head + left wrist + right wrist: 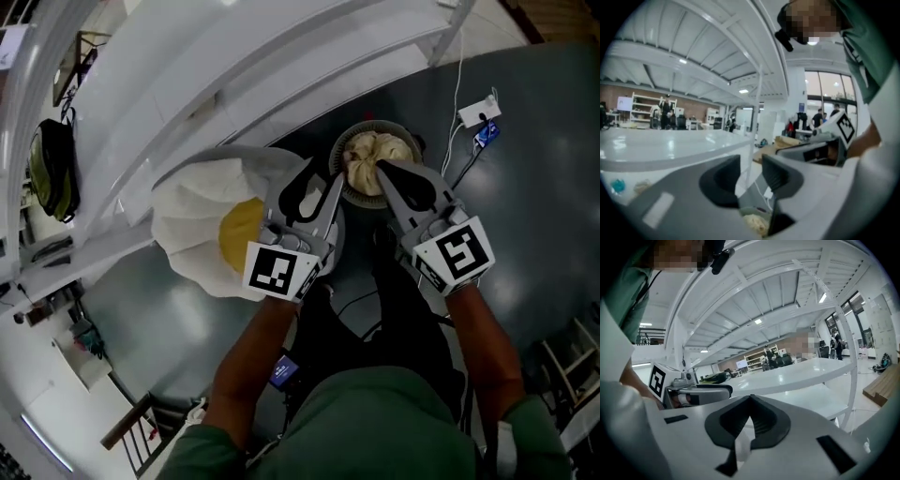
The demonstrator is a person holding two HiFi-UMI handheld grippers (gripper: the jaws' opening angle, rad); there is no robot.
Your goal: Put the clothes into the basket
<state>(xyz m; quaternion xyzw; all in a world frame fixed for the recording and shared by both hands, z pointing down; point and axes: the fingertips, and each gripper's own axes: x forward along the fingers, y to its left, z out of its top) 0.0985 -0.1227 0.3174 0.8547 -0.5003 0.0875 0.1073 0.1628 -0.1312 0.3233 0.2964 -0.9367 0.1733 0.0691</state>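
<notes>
The left hand-held gripper (323, 178) has its jaws well apart with nothing between them (only floor and basket show through the gap). The right hand-held gripper (384, 173) is closed, jaw against jaw, with no hold on anything I can make out. Cream clothes (370, 150) sit in the round basket (335, 155) on the floor at 12 o'clock, below both tips. A white-and-yellow garment (192, 220) shows at 9 o'clock of the left one.
</notes>
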